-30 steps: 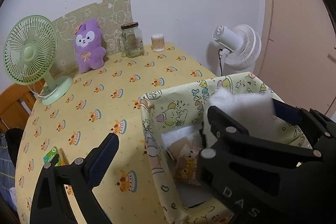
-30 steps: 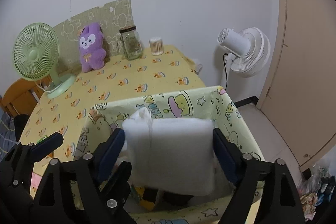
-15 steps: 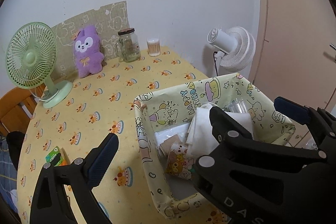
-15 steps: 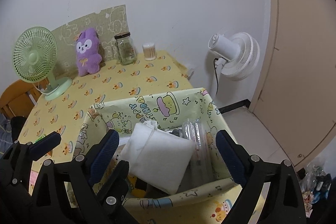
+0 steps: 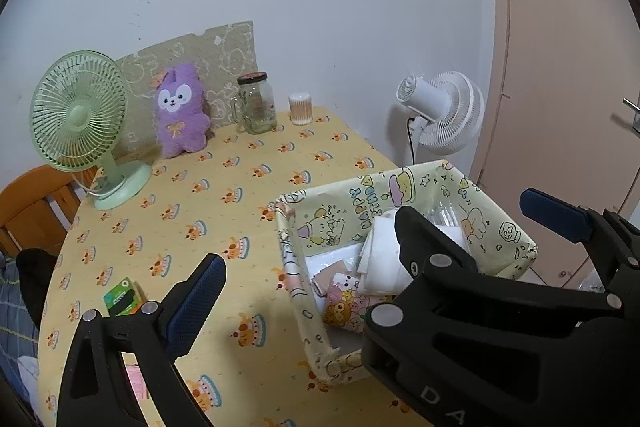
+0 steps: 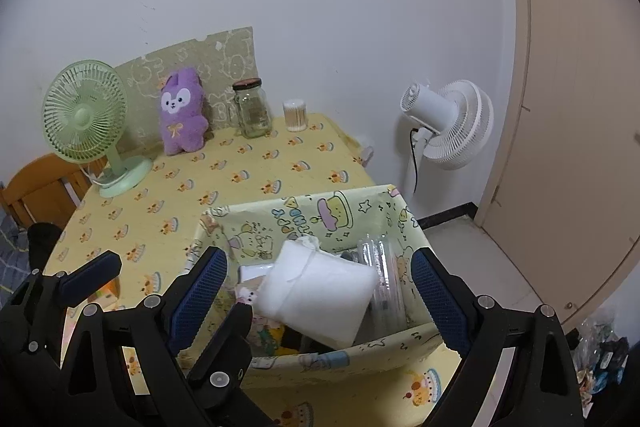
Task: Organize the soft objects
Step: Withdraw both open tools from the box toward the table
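A white soft pad (image 6: 320, 291) lies tilted inside the cartoon-print fabric basket (image 6: 320, 215), on top of small packs and a clear bottle (image 6: 380, 275). The pad also shows in the left wrist view (image 5: 380, 259), in the basket (image 5: 400, 187). My right gripper (image 6: 318, 291) is open and empty, raised above the basket with a finger on each side of the pad. My left gripper (image 5: 376, 259) is open and empty, held above the basket's left side. A purple plush rabbit (image 6: 180, 119) stands at the back of the table.
The round table has a yellow cake-print cloth (image 6: 224, 171). A green desk fan (image 6: 86, 115), a glass jar (image 6: 252, 111) and a cotton-swab tub (image 6: 296, 115) stand at the back. A green card (image 5: 120, 297) lies front left. A white floor fan (image 6: 448, 123) stands right.
My right gripper opened and let go of the white pad, which dropped into the basket. Both grippers have pulled back and up from the basket.
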A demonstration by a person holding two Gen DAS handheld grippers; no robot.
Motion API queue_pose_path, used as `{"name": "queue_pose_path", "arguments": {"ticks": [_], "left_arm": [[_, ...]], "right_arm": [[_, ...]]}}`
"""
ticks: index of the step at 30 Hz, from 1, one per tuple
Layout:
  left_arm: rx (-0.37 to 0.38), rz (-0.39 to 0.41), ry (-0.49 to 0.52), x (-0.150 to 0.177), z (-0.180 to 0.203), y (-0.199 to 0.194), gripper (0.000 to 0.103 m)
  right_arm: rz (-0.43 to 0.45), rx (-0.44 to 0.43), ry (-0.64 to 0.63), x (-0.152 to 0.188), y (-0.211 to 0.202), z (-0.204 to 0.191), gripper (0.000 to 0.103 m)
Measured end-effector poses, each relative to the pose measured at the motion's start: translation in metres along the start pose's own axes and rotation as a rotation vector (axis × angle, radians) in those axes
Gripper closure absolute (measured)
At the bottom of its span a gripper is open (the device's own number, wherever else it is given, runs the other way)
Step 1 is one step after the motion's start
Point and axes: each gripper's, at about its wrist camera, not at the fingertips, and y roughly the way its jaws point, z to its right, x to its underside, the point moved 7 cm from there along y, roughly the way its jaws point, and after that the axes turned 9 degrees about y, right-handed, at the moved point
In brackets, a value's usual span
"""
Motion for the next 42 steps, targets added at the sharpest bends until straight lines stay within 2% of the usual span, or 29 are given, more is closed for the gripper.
{"name": "queue_pose_path", "arguments": {"ticks": [10, 23, 42], "left_arm": [[-0.023, 0.044, -0.02, 0.0, -0.021, -0.026, 0.003], [-0.061, 0.061, -0.058, 0.019, -0.053, -0.053, 0.003], [-0.154, 0.022, -0.131, 0.066, -0.101, -0.058, 0.003]], "right_arm": [[0.044, -0.022, -0.029, -0.003, -0.027, -0.025, 0.008], [0.05, -0.089, -0.053, 0.007, -0.043, -0.061, 0.008], [0.014, -0.171, -0.111, 0.044, -0.035, -0.12, 0.008]]}}
